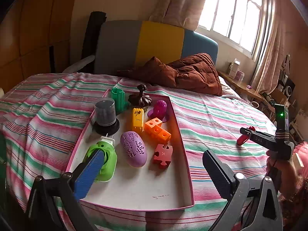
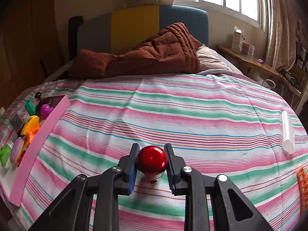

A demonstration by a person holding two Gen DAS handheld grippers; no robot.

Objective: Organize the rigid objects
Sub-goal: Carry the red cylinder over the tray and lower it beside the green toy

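Red ball (image 2: 152, 158) sat clamped between the right gripper (image 2: 152, 160) pads above the striped bedspread (image 2: 173, 115); left gripper (image 1: 152, 165) gaped empty over the pink tray (image 1: 184, 154), so carrying it there seemed next

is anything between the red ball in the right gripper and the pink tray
Nothing visible on the way. The right gripper holds the red ball above bare striped bedspread, which runs clear to the pink tray. The tray's raised wall must be cleared; bare floor remains inside.

Both wrist views face the headboard (image 1: 154, 44), sharing the bed (image 2: 173, 105).
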